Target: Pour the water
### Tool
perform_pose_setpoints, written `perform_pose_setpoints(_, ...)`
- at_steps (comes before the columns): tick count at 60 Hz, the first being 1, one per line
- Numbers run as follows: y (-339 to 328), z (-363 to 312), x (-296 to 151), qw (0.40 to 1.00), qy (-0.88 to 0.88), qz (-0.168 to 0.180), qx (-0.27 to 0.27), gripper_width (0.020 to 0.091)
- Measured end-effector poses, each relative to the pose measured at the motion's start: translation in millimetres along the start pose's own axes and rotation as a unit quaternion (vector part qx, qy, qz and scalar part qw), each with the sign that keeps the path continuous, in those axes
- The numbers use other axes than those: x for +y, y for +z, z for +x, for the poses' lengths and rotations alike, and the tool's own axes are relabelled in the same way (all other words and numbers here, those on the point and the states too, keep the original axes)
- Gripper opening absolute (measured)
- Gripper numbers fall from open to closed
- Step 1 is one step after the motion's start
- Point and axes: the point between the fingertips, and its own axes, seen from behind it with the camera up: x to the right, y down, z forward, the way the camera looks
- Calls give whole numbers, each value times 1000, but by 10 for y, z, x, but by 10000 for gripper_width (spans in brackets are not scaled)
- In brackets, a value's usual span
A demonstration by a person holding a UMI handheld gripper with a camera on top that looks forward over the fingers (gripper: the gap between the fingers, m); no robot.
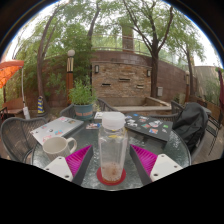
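Standing at lower centre of the frame, the clear plastic bottle (113,148) rested upright on the round glass table (170,150), between the fingers of the claw (112,163), which was open with gaps at either side. It looked light, thin-walled and smooth, likely to flex or slip; the mid-body seemed the best hold. A white cup (56,145) sat at lower left.

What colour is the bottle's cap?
White, on the bottle between the fingers; gripper view.
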Motion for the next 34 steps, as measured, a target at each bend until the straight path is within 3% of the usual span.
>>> perform_pose_setpoints(10,-693,-8,-204,999,18,-11,31,832)
perform_pose_setpoints(20,-1661,-427,-542,999,-6,-10,48,828)
perform_pose_setpoints(34,-2833,-1328,-646,993,94,-54,34,831)
